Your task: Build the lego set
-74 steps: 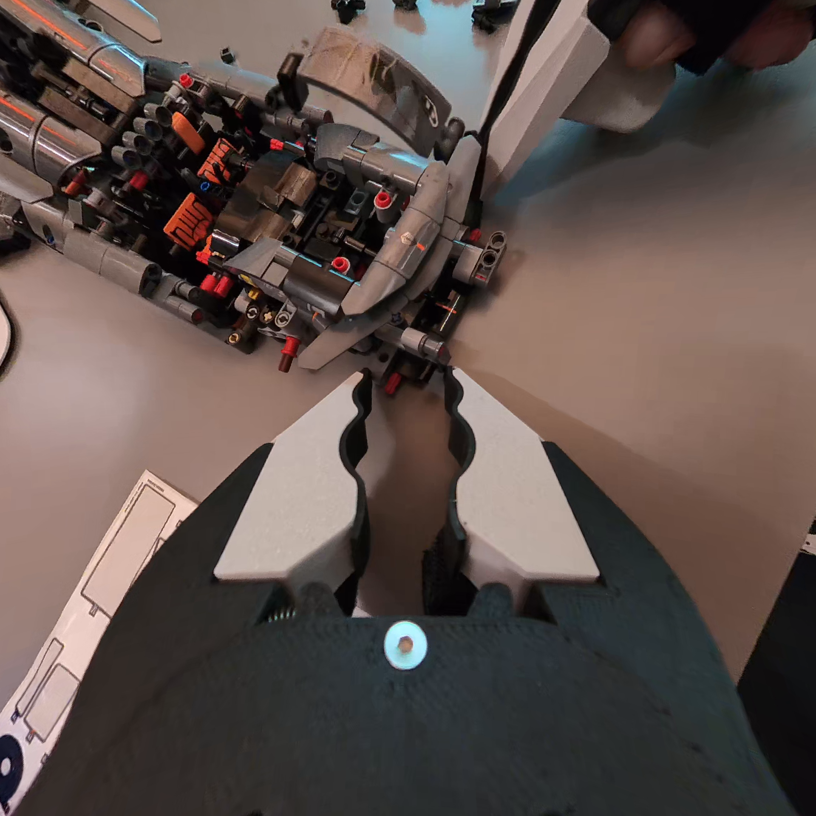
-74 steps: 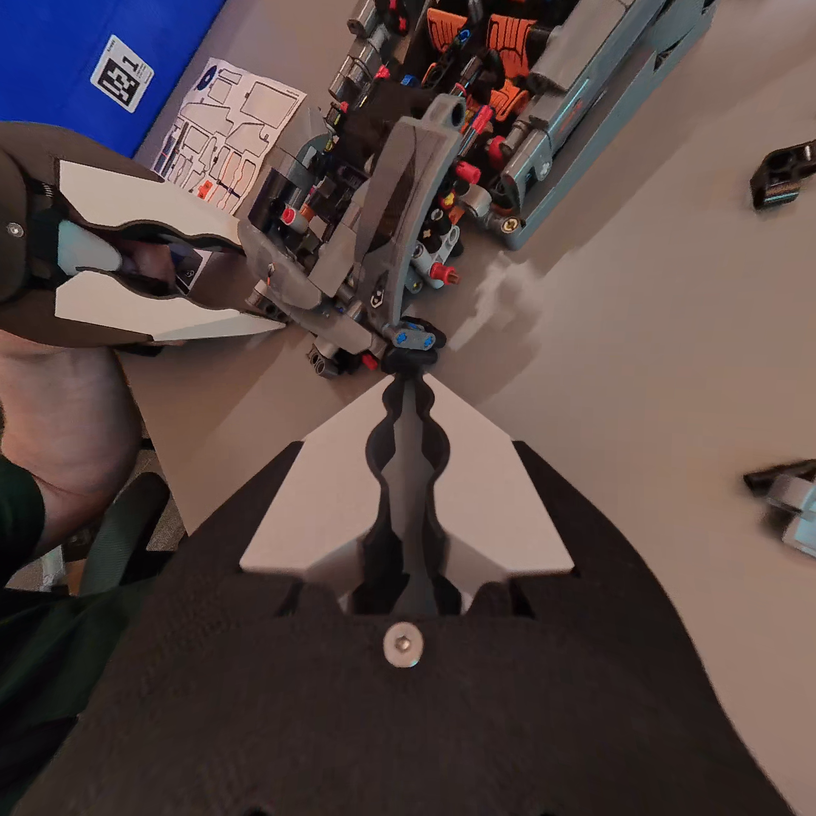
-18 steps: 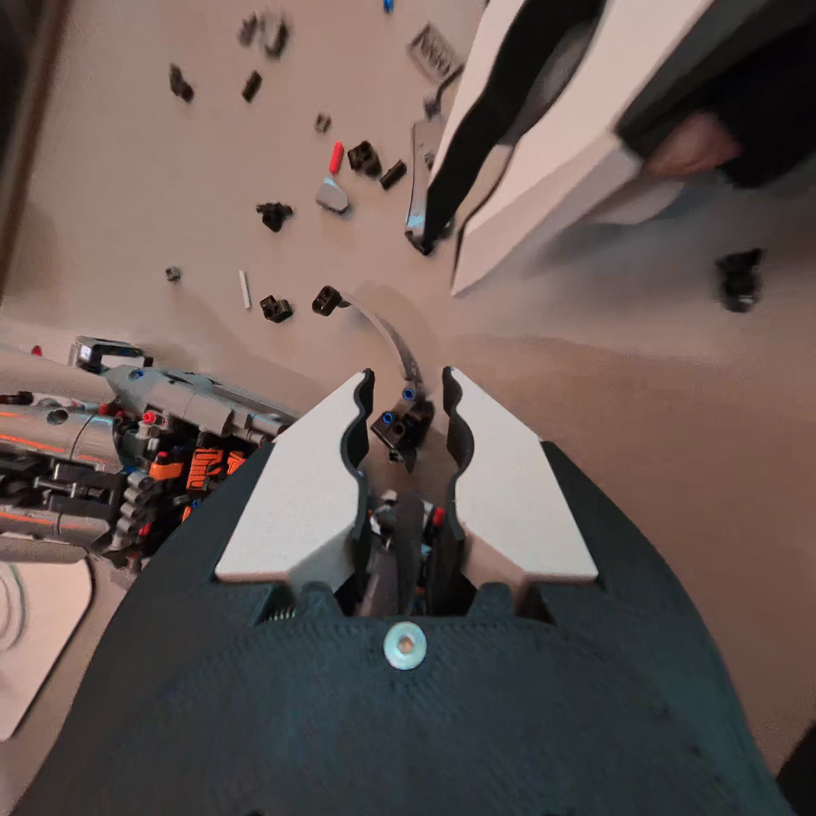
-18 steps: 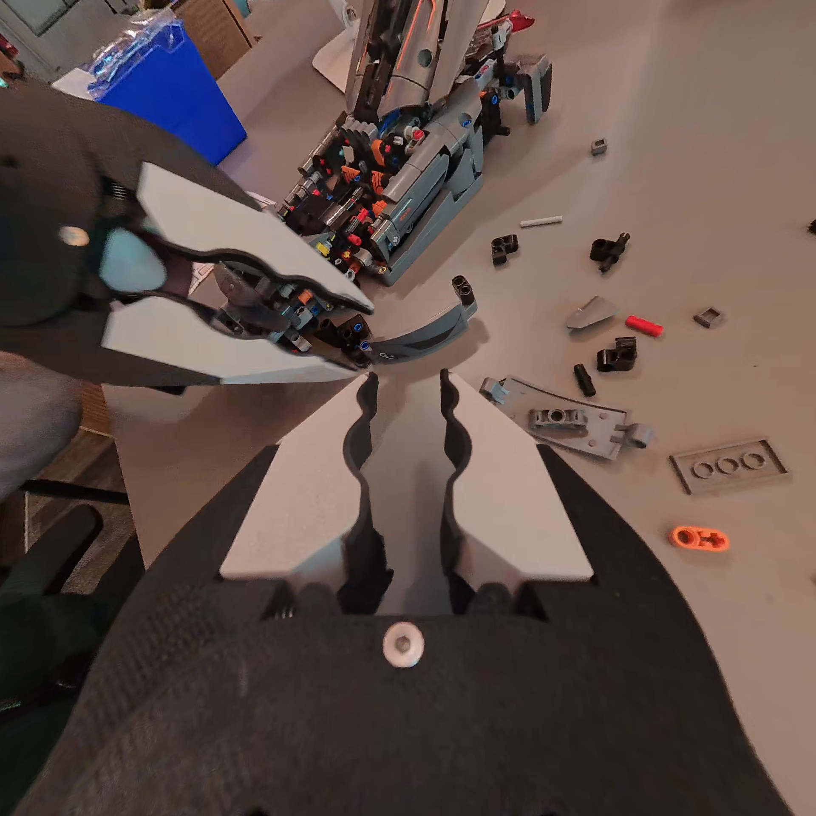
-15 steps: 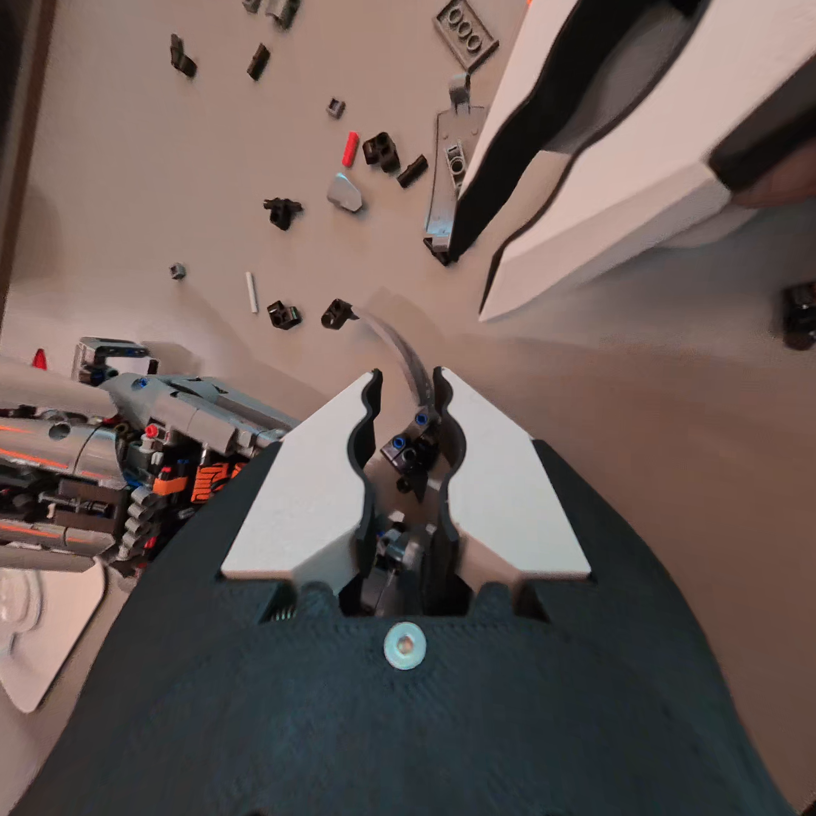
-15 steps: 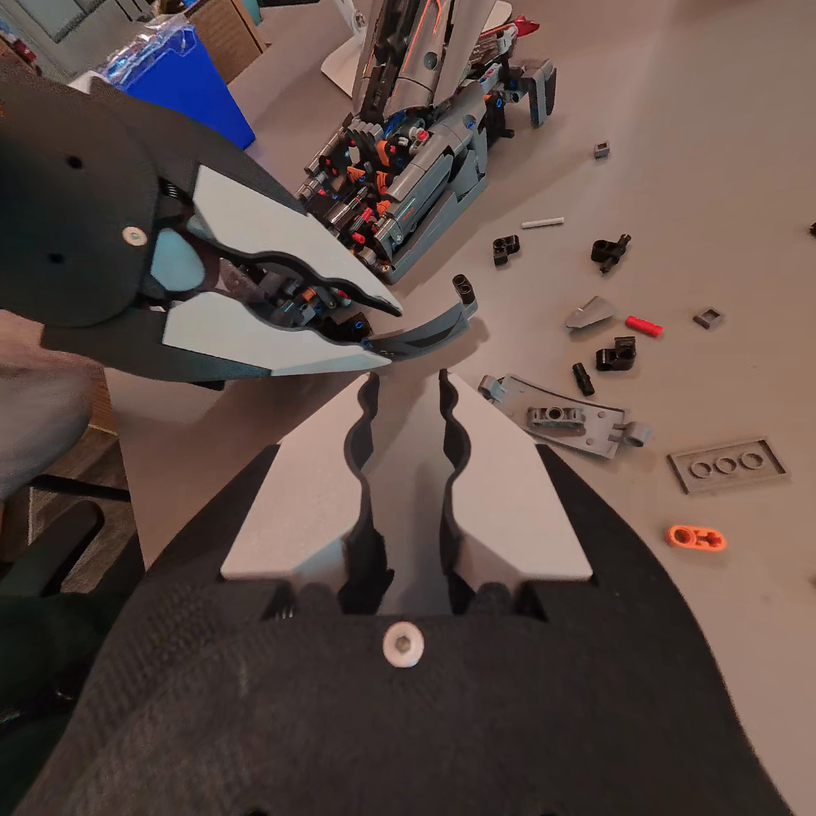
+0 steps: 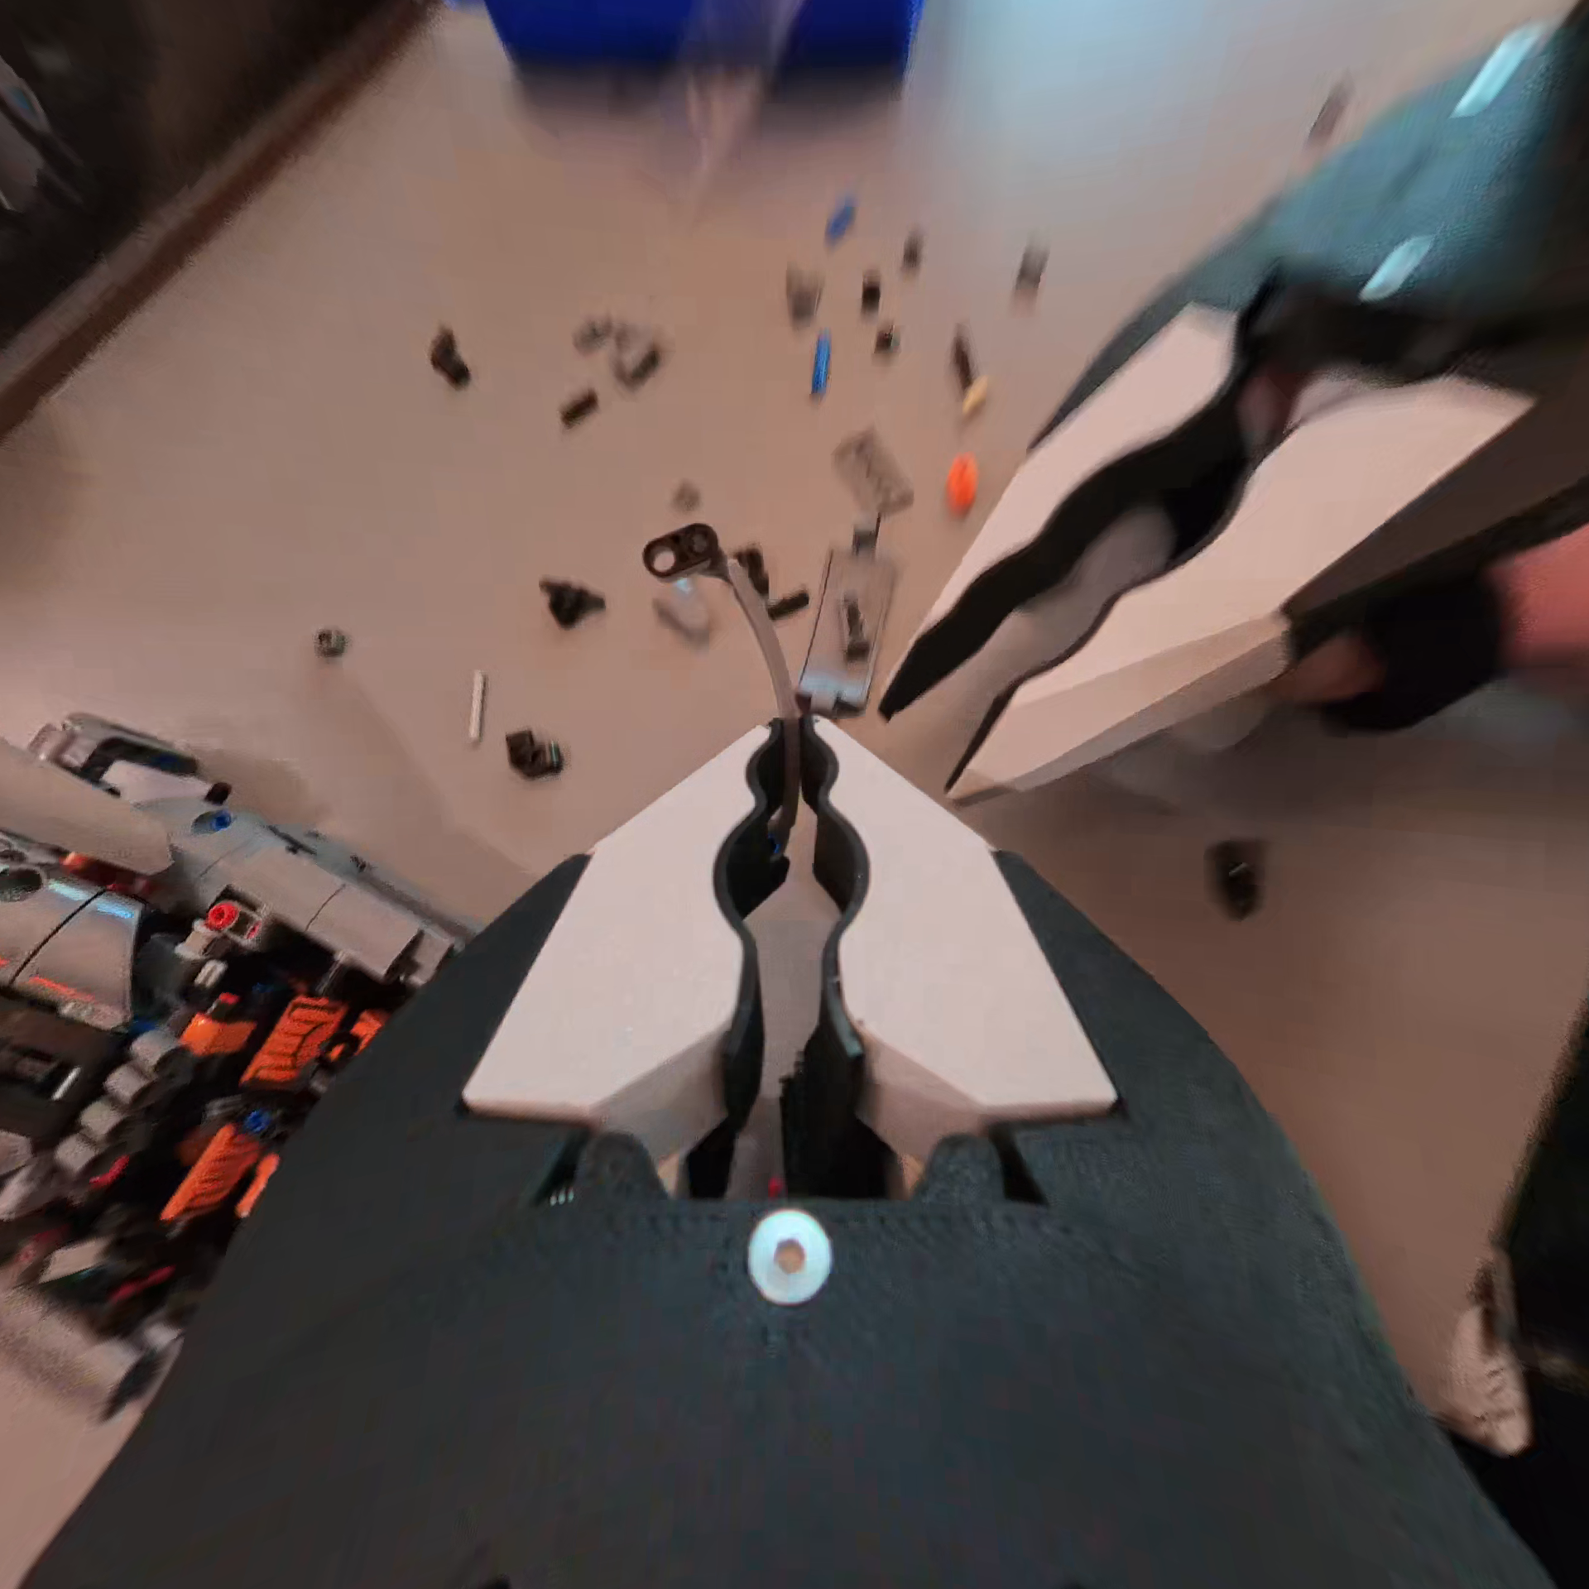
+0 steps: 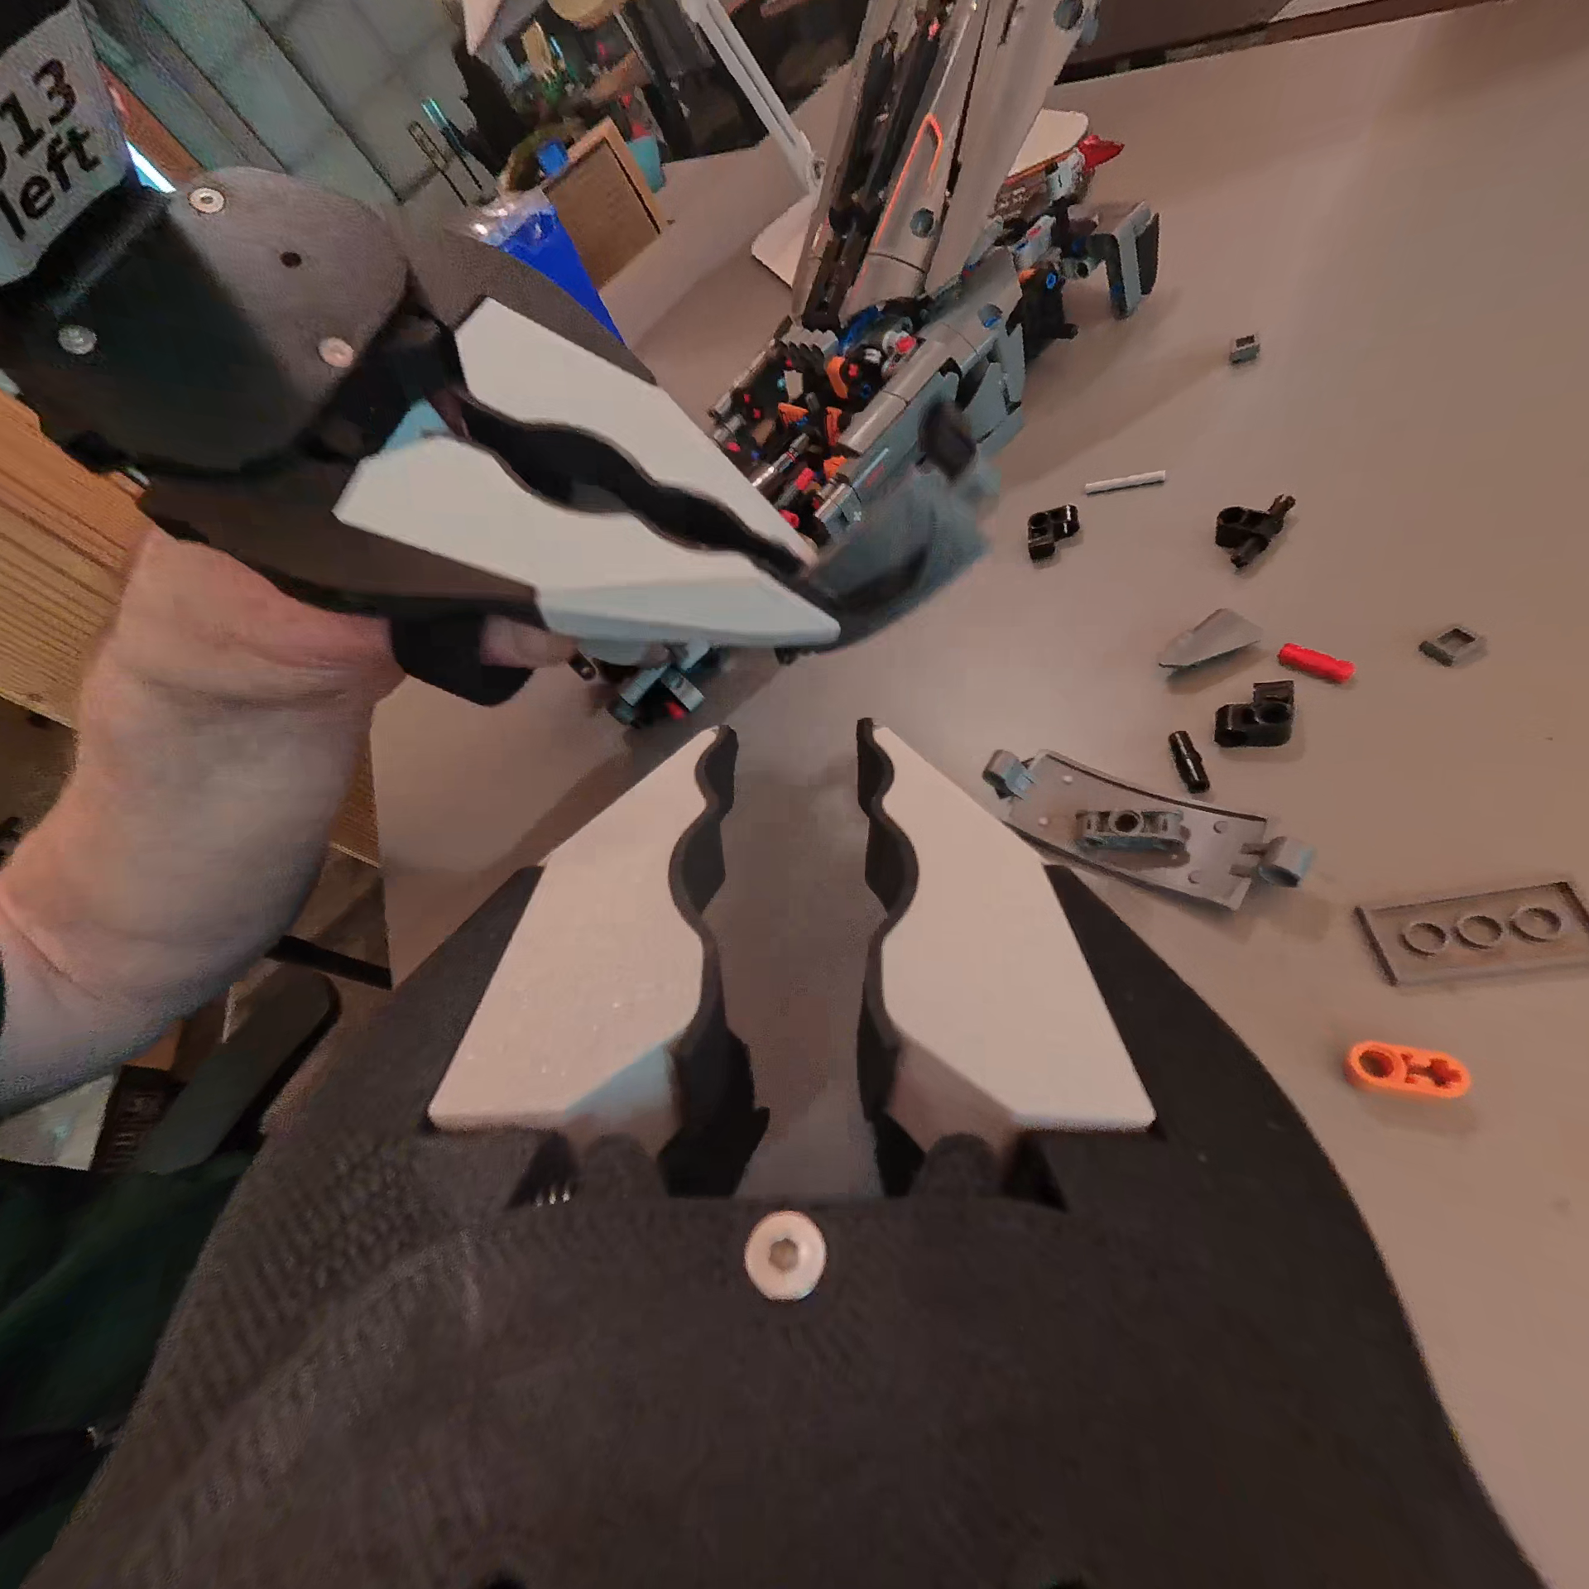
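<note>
Big grey table point(image 8: 1290, 215) first: the main model point(image 8: 911, 378) sits at the far side in the right wrist view, low on the left in the left wrist view, well apart from both claws. Loose parts are scattered to my right: a grey panel point(image 8: 1135, 825) just beside my right claw's tip, a grey plate point(image 8: 1475, 929) and an orange link point(image 8: 1406, 1069) further right. My left claw point(image 7: 791, 731) is pinched nearly closed on a curved grey piece point(image 7: 761, 636); in the left view the piece runs straight forward out of the tips, its long axis bowing away up and left to a black connector end point(image 7: 679, 550). In the right view that claw point(image 8: 808, 593) comes in from the left, held off the table, and the piece past its tips is motion-blurred, so I can't read its exact pose there. A small sub-assembly point(image 8: 658, 684) shows under that claw; whether it hangs from the piece or rests on the table I can't tell. My right claw point(image 8: 791, 739) is spread apart, empty, touching nothing. The held piece lies ahead and slightly left of it, near, so the right claw is the one to reach it, I'd judge by closing across the free curved end.
</note>
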Motion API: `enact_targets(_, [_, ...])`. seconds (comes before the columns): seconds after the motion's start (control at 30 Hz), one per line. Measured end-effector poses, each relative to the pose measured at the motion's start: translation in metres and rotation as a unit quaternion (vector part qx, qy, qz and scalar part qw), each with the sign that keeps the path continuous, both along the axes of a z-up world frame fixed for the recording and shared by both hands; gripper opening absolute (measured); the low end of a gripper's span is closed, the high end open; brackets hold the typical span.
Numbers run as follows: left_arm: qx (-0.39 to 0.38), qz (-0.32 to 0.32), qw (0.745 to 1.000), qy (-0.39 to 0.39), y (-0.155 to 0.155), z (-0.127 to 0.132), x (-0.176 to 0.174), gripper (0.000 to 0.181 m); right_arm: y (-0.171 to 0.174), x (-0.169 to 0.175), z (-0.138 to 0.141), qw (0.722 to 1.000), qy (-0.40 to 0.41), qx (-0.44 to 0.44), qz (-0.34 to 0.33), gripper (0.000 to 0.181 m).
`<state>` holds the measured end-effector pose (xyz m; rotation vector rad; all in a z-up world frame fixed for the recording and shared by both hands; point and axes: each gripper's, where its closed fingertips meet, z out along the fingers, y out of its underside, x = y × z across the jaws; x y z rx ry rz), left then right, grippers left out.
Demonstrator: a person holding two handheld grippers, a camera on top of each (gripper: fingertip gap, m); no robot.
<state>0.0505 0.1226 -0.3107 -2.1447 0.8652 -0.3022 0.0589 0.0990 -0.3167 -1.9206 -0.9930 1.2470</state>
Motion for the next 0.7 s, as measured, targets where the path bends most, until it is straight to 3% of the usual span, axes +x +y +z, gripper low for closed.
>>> enact_targets(0.03, [0.009,-0.002,0.998,-0.054,-0.001,0.015,0.002,0.0,-0.001,-0.001,0.003,1.0,0.011,-0.005,0.002,0.027])
enact_targets(0.13, [0.017,-0.006,0.97,-0.241,-0.007,0.059,0.006,0.0,-0.009,-0.009,0.019,0.997,0.067,-0.036,0.024,0.034])
enact_targets(0.23, [0.031,0.007,0.951,-0.308,-0.009,0.074,-0.002,0.0,-0.01,-0.016,0.029,0.993,0.106,-0.054,0.024,0.038])
enact_targets(0.37, [0.051,0.013,0.946,-0.319,-0.015,0.078,-0.003,0.0,-0.011,-0.022,0.047,0.989,0.142,-0.036,0.008,0.032])
enact_targets(0.7, [0.074,0.018,0.918,-0.39,-0.029,0.093,-0.003,0.0,-0.022,-0.047,0.051,0.991,0.129,-0.038,0.018,0.023])
